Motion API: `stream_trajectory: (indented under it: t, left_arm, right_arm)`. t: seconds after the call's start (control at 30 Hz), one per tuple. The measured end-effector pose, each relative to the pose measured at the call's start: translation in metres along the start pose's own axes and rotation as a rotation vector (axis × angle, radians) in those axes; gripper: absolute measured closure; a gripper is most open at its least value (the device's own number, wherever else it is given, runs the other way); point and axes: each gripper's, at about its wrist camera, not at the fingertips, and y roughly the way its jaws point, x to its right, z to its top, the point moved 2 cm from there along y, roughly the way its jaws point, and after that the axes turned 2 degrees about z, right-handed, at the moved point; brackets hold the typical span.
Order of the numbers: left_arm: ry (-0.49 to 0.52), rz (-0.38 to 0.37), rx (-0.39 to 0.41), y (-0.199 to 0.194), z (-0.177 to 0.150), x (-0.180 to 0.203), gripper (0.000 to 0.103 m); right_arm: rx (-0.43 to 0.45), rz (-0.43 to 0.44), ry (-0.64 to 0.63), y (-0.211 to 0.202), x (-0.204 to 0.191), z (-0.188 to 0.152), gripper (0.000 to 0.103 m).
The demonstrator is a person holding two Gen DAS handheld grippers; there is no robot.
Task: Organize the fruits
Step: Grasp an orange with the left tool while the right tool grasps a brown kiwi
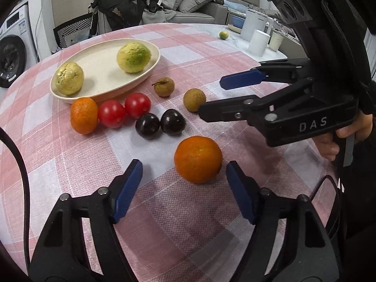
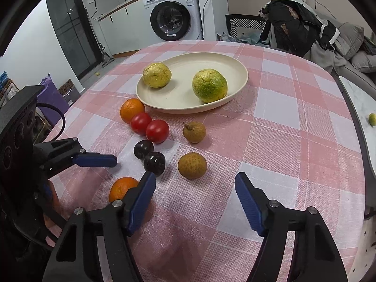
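A cream plate [image 1: 98, 70] [image 2: 188, 65] holds two yellow-green fruits [image 1: 134, 57] [image 2: 209, 85]. On the checked cloth lie a far orange [image 1: 84, 115] [image 2: 132, 109], two tomatoes [image 1: 137, 105] [image 2: 157, 131], two dark plums [image 1: 148, 125] [image 2: 154, 163] and two brown longans [image 1: 194, 99] [image 2: 192, 165]. A near orange [image 1: 198, 159] [image 2: 123, 188] sits just ahead of my open, empty left gripper [image 1: 184, 175]. My right gripper [image 2: 195, 185] is open and empty, just short of the near longan; it also shows in the left wrist view [image 1: 211, 98].
A small green fruit [image 1: 223, 35] [image 2: 372, 119] lies on a white side surface with white containers [image 1: 258, 42]. A chair draped with dark clothes [image 2: 296, 23] stands behind the table. A washing machine [image 2: 174, 11] is farther back.
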Motion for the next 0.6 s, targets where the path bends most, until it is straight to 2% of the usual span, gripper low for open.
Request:
stream_trajectory:
  t: [0.07,0.13,0.17,0.2,0.3,0.6]
  left_arm:
    - [0.004,0.000,0.003,0.000,0.000,0.003,0.038]
    - [0.015,0.003,0.008,0.000,0.000,0.006,0.053]
    - [0.017,-0.011,0.010,0.000,0.000,0.006,0.057]
    - [0.017,-0.034,0.010,-0.001,0.000,0.006,0.066]
    - [0.023,-0.045,0.019,-0.003,0.001,0.007,0.066]
    - [-0.008,-0.024,0.073,-0.017,0.004,-0.009,0.067]
  right_arm:
    - [0.003,0.002,0.003,0.000,0.000,0.000,0.030]
    - [0.006,-0.001,0.000,0.000,0.000,0.000,0.030]
    - [0.007,-0.003,-0.004,0.000,-0.001,0.000,0.031]
    - [0.009,-0.004,-0.007,0.000,-0.001,0.000,0.032]
    - [0.016,-0.004,0.000,0.001,-0.001,0.001,0.041]
    - [0.004,0.009,-0.001,0.010,-0.004,0.002,0.051]
